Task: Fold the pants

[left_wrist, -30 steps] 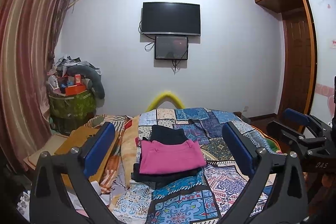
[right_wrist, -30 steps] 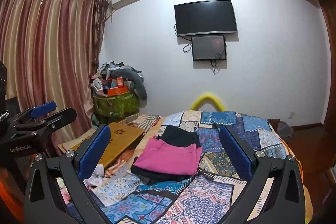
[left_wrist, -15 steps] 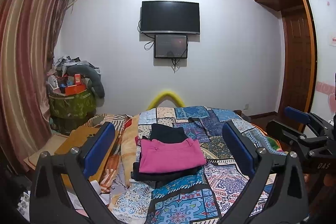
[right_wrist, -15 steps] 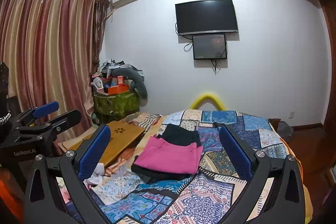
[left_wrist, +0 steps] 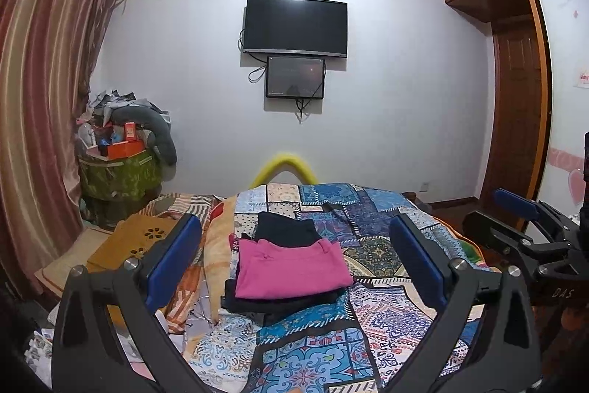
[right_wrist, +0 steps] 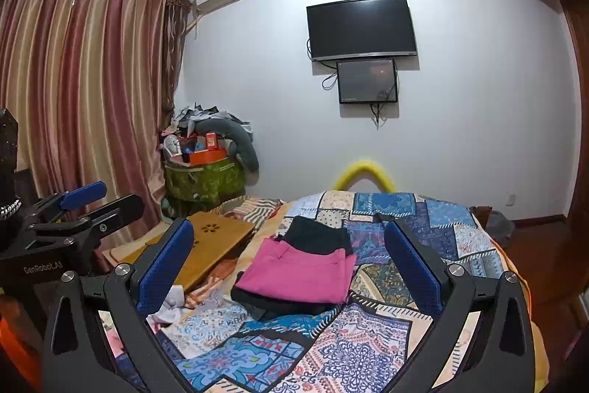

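Pants (left_wrist: 291,269), pink, lie folded at frame center atop dark folded clothes (left_wrist: 285,231) on the patchwork bedspread (left_wrist: 368,319). Left gripper (left_wrist: 294,267) gapes wide, empty, raised over the bed's near end. Right gripper (right_wrist: 291,267) likewise spread and holding nothing. TV (left_wrist: 296,26) upper center.

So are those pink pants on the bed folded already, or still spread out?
Folded. The pink pants lie as a compact, neat rectangle atop dark folded clothes on the patchwork bedspread; no legs trail out.
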